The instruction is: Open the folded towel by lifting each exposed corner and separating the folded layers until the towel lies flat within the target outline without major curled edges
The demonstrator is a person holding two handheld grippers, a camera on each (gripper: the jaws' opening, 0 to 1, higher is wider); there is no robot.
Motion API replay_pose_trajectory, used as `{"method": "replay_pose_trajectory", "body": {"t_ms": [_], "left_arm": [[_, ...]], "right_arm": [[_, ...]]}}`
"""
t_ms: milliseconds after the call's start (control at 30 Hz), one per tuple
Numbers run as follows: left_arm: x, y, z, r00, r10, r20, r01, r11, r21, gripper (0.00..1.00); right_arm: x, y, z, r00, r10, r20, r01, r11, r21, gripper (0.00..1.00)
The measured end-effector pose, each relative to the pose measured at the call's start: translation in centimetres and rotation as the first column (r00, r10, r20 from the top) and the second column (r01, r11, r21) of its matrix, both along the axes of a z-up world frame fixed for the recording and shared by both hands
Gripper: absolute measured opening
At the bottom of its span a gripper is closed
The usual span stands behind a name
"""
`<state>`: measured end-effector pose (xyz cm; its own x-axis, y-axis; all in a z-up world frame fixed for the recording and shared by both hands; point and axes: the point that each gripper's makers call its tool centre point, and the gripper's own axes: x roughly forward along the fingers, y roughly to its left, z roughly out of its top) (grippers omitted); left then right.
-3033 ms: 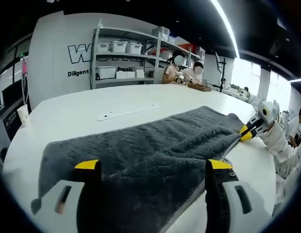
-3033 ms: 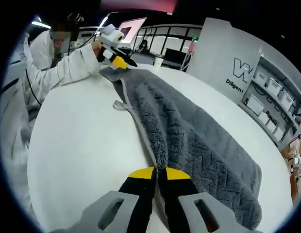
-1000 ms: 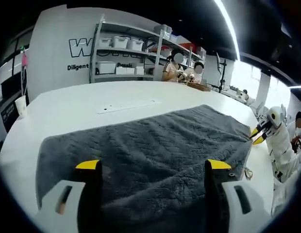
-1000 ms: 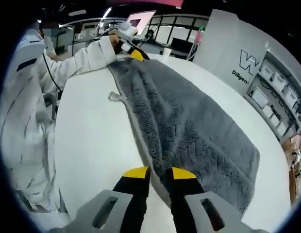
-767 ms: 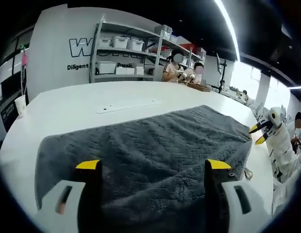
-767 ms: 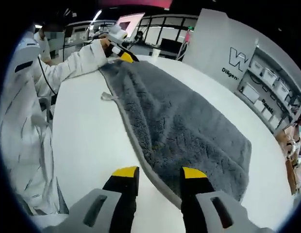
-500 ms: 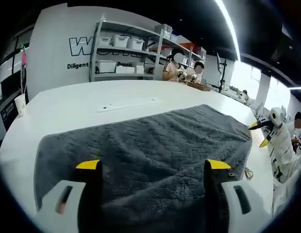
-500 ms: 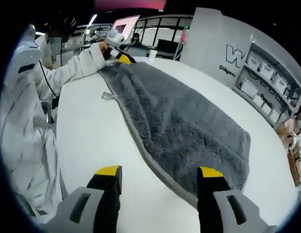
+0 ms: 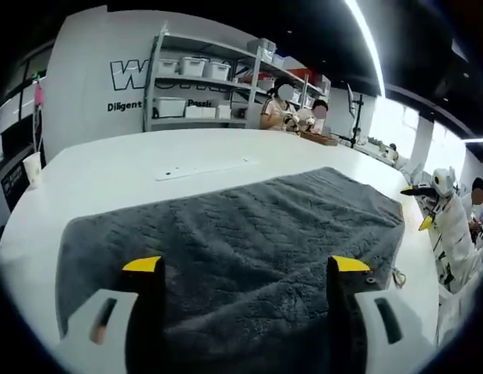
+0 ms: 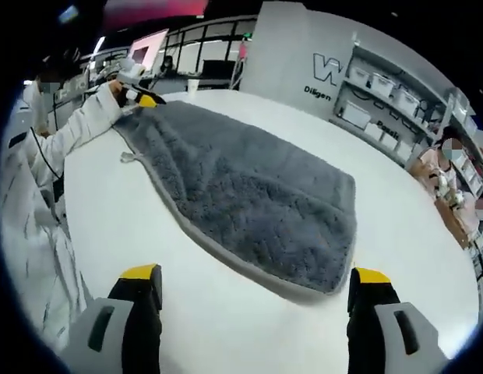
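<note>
A grey fleecy towel [image 9: 226, 226] lies spread flat on the white table [image 9: 109, 171]. My left gripper [image 9: 245, 265] stands open, its yellow-tipped jaws wide apart above the towel's near end. Off the towel's far right corner hovers my right gripper [image 9: 418, 206], open, held by a white-sleeved arm. In the right gripper view the towel [image 10: 241, 187] stretches away from my open right gripper [image 10: 255, 274], whose jaws hang over bare table just short of the towel's near edge. The left gripper [image 10: 140, 97] sits at the far corner, in a person's hand.
A small hanging loop [image 10: 128, 158] sticks out from the towel's long edge. A thin white strip [image 9: 202, 169] lies on the table beyond the towel, and a paper cup [image 9: 33, 167] stands at the far left edge. Shelves with bins [image 9: 187, 86] and seated people [image 9: 292, 109] are behind.
My right gripper, shut on the towel's edge earlier, has opened wide, let go and drawn back off the towel. The towel has gone from bunched to flat. The left gripper stays put.
</note>
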<state>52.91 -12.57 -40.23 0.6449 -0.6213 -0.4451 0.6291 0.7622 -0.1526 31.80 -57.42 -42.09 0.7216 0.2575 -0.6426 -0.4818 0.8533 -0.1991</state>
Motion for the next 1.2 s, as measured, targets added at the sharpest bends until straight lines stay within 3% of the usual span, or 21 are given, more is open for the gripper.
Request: {"method": "replay_pose_trajectory", "body": {"t_ms": [167, 267, 433, 567, 733, 867, 900, 1033, 1100, 1200], "left_arm": [[-0.1, -0.1, 0.0, 1.0, -0.001, 0.0, 0.001, 1.0, -0.001, 0.84], [-0.1, -0.1, 0.0, 1.0, -0.002, 0.001, 0.002, 1.0, 0.002, 0.84], [-0.3, -0.2, -0.1, 1.0, -0.008, -0.001, 0.008, 1.0, 0.008, 0.84], [-0.4, -0.3, 0.0, 1.0, -0.015, 0.003, 0.015, 1.0, 0.008, 0.84], [-0.6, -0.5, 0.0, 1.0, -0.027, 0.002, 0.027, 1.0, 0.014, 0.84], [-0.7, -0.7, 0.0, 0.999, -0.035, 0.003, 0.035, 0.999, 0.018, 0.87], [-0.7, -0.7, 0.0, 0.999, -0.034, 0.001, 0.034, 0.999, 0.017, 0.88], [-0.6, -0.6, 0.1, 1.0, -0.03, 0.005, 0.029, 0.999, 0.019, 0.89], [-0.7, -0.6, 0.2, 0.999, -0.036, 0.007, 0.035, 0.999, 0.016, 0.9], [-0.7, -0.8, 0.4, 0.999, -0.042, 0.012, 0.042, 0.999, 0.02, 0.91]], "right_arm": [[0.2, -1.2, 0.2, 0.998, -0.058, 0.006, 0.058, 0.998, 0.03, 0.92], [0.1, -2.1, 0.3, 0.992, -0.122, -0.015, 0.123, 0.988, 0.091, 0.9], [0.0, -3.4, 0.1, 0.983, -0.183, -0.03, 0.185, 0.974, 0.13, 0.87], [0.3, -4.2, 0.4, 0.964, -0.263, -0.035, 0.264, 0.938, 0.224, 0.82], [0.4, -5.5, 0.3, 0.943, -0.331, -0.043, 0.33, 0.91, 0.251, 0.77], [0.8, -5.9, 0.7, 0.924, -0.381, -0.036, 0.371, 0.868, 0.33, 0.67], [1.0, -6.1, 0.8, 0.914, -0.405, -0.04, 0.391, 0.846, 0.363, 0.65], [1.3, -6.5, 0.4, 0.913, -0.406, -0.034, 0.392, 0.853, 0.344, 0.5], [1.7, -6.6, 0.1, 0.905, -0.422, -0.054, 0.41, 0.831, 0.377, 0.47], [2.0, -6.8, -0.3, 0.901, -0.431, -0.061, 0.421, 0.828, 0.369, 0.38]]}}
